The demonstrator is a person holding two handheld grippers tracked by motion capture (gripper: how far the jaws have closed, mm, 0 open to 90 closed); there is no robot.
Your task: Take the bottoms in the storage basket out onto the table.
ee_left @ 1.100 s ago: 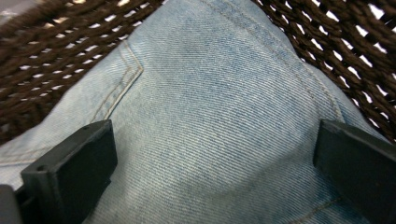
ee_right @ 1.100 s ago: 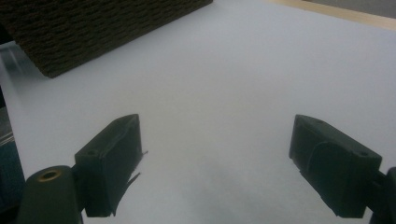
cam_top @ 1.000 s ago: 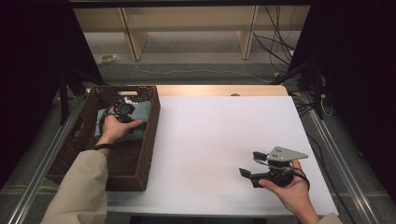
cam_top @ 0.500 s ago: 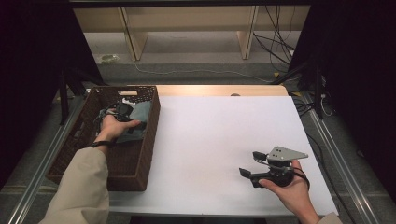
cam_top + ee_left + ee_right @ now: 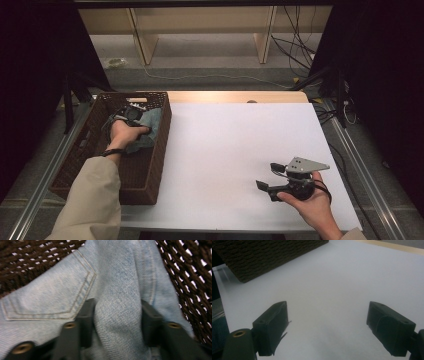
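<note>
Denim, the light-blue folded jeans point(image 5: 117, 297), sits bunched between the just-closing left claw point(image 5: 116, 315) jaws inside the dark woven wicker basket point(image 5: 159, 150): grip firmly, lift straight up; right claw point(image 5: 327, 325) gapes wide over the white bench point(image 5: 240, 145).

Pale blue denim garment point(image 5: 120, 290), fine diagonal twill weave, tan stitching in double lines round pocket point(image 5: 47, 297). Dark brown woven basket point(image 5: 159, 145), open lattice pattern with light showing through gaps. White tabletop point(image 5: 235, 145), plain, pale wood strip along far edge. Black left gripper point(image 5: 117, 315), brass-coloured rivets. Black right gripper point(image 5: 268, 177), grey plate on top. Beige sleeve point(image 5: 92, 205). Dark surround, grey floor beyond.
</note>
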